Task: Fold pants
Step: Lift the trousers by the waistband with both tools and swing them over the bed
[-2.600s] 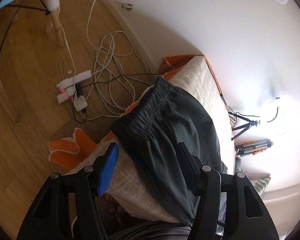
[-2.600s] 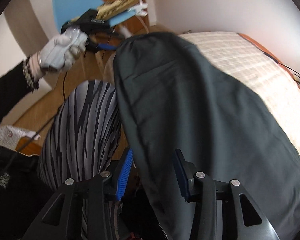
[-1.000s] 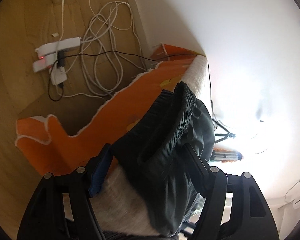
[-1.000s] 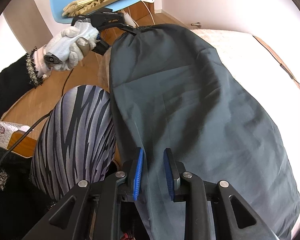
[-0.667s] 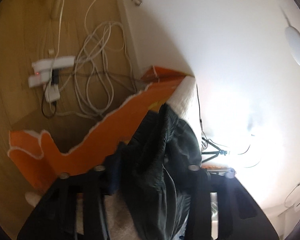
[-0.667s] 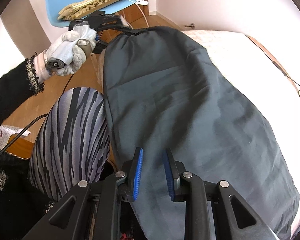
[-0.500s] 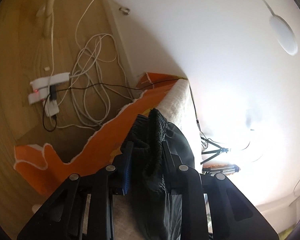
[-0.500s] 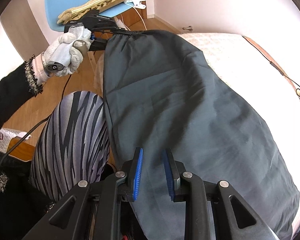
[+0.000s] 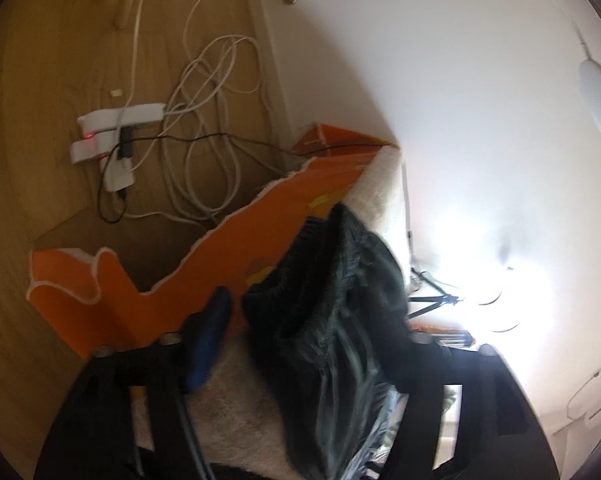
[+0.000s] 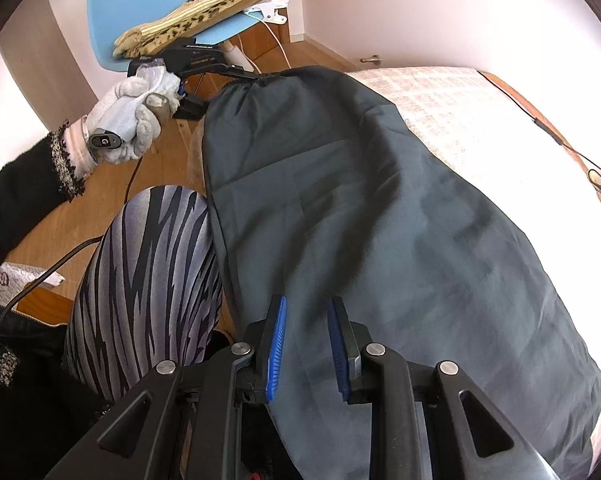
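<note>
Now the pants (image 10: 380, 216) lie spread dark and flat along the near edge of the bed (image 10: 460, 116), long axis running from the gathered waistband (image 10: 244, 84) at the far left down toward the near right. The waistband end lies nearest the left gripper (image 10: 256, 76), seen in the right wrist view reaching in from the far left — so that end is the left hand's to carry, and the near end falls to the right gripper (image 10: 306, 340), whose blue pads stand a narrow gap apart with fabric bunched up between them; whether they actually pinch it I cannot tell.

Seen from the left wrist, the waistband (image 9: 324, 292) sits bundled between fingers that stand wide apart, the blue pad (image 9: 208, 340) clear of the cloth on the left, the picture blurred by motion. Half a second ago those fingers were pinched tight on the elastic — they have since let go, it seems. The right gripper's fingers look slightly wider than before, too.

Beyond, an orange blanket (image 9: 220, 264) hangs off the bed, with cables (image 9: 204, 128) on the floor.
</note>
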### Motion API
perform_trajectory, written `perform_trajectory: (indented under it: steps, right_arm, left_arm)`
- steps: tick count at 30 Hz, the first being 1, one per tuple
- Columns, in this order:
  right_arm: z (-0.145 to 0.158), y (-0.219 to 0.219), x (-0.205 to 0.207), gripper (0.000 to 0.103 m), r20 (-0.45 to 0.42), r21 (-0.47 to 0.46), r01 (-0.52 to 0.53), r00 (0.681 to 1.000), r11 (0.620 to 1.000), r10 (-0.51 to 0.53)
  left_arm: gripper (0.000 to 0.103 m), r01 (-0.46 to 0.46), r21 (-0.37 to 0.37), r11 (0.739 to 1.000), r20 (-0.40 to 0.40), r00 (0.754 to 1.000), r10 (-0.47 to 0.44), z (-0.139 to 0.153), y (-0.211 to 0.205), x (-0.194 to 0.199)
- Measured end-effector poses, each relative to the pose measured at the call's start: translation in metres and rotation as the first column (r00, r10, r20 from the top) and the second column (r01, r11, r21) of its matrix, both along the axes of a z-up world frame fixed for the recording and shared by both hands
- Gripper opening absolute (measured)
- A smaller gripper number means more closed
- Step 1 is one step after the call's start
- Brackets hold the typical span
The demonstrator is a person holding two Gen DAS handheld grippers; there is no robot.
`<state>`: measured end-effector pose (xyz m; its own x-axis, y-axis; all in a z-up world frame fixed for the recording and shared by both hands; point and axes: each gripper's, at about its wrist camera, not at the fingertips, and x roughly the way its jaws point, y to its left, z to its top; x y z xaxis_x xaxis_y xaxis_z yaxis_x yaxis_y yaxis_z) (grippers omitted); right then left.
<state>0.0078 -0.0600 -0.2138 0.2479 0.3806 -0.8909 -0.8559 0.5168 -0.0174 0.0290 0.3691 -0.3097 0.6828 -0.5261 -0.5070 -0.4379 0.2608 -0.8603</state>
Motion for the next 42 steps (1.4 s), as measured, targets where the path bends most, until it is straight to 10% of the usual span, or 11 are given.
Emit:
perform_trajectory:
  steps: [10, 13, 17, 20, 27, 30, 42]
  right_arm:
    - [0.0, 0.002, -0.002, 0.022, 0.011, -0.005, -0.003, 1.0, 1.0, 0.003]
    - [0.0, -0.002, -0.002, 0.022, 0.012, -0.002, 0.009, 1.0, 1.0, -0.009]
    - [0.0, -0.008, -0.001, 0.022, 0.012, 0.004, 0.023, 1.0, 1.0, -0.023]
    - [0.002, -0.014, 0.0, 0.022, 0.014, 0.015, 0.036, 0.999, 0.999, -0.037]
    - [0.012, -0.036, 0.01, 0.022, 0.008, 0.097, 0.132, 0.991, 0.987, -0.133]
    - [0.022, -0.05, 0.018, 0.04, -0.011, 0.171, 0.197, 0.98, 0.965, -0.198]
    - [0.031, -0.107, 0.072, 0.058, -0.414, 0.46, 0.493, 0.855, 0.738, -0.312]
  left_arm:
    - [0.064, -0.015, 0.017, 1.0, 0.034, 0.999, 0.015, -0.002, -0.01, 0.012]
    - [0.035, -0.012, 0.118, 0.993, 0.049, 0.999, 0.006, 0.012, -0.014, 0.015]
    - [0.022, -0.037, 0.238, 0.97, 0.085, 0.996, 0.017, 0.035, -0.012, 0.011]
    - [0.02, -0.022, 0.391, 0.92, 0.115, 0.993, -0.026, 0.068, -0.022, 0.012]
    - [0.019, 0.04, 0.702, 0.711, 0.187, 0.953, -0.238, 0.152, -0.091, 0.012]
    - [0.019, 0.078, 0.783, 0.617, 0.173, 0.926, -0.336, 0.174, -0.132, 0.012]
    - [0.019, 0.334, 0.85, 0.407, 0.026, 0.744, -0.667, 0.173, -0.301, 0.017]
